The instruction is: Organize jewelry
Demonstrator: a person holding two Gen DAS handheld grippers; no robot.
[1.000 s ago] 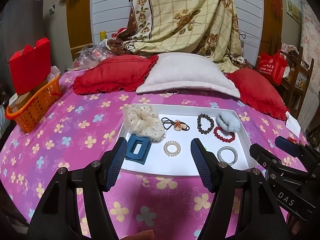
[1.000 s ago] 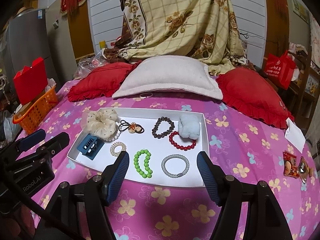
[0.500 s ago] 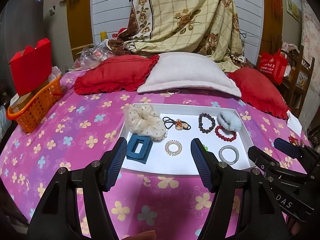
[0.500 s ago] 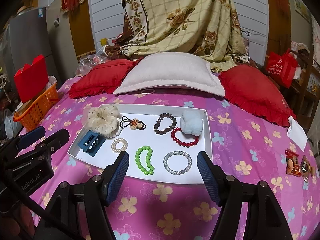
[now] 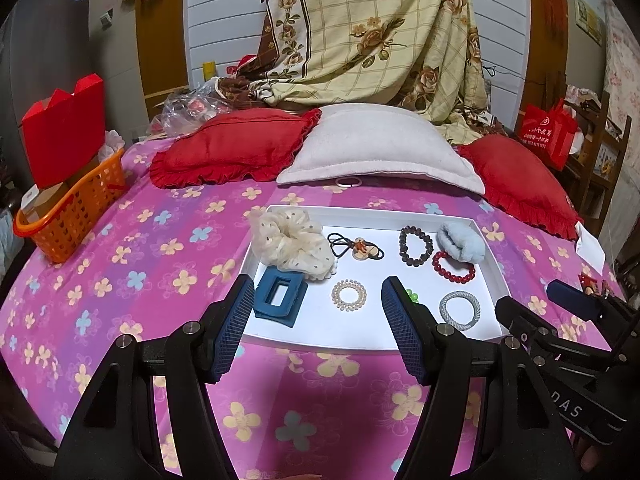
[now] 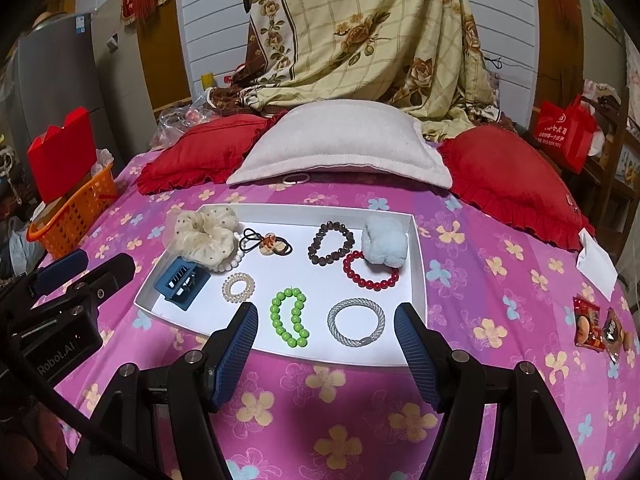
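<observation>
A white tray [image 6: 416,264] lies on the pink flowered bedspread. In it are a cream scrunchie [image 6: 202,236], a blue claw clip [image 6: 182,284], a clear coil tie [image 6: 239,287], a green bead bracelet [image 6: 290,316], a silver band [image 6: 356,322], a red bead bracelet [image 6: 370,270], a dark bead bracelet [image 6: 331,242], a pale blue scrunchie [image 6: 384,246] and a black charm tie [image 6: 266,243]. My left gripper [image 5: 318,330] is open and empty at the tray's [image 5: 360,338] near edge. My right gripper [image 6: 326,350] is open and empty at that edge, over the green bracelet and silver band.
Red cushions [image 6: 508,176] and a white pillow [image 6: 340,144] lie behind the tray. A pink ring [image 6: 295,178] lies by the pillow. An orange basket [image 6: 74,216] stands at the left. Snack packets [image 6: 598,328] and a white paper [image 6: 598,264] lie at the right.
Both grippers have drawn back and risen slightly, so the tray sits a little farther away in both views. Nothing in the tray has moved. Both grippers stay open.
</observation>
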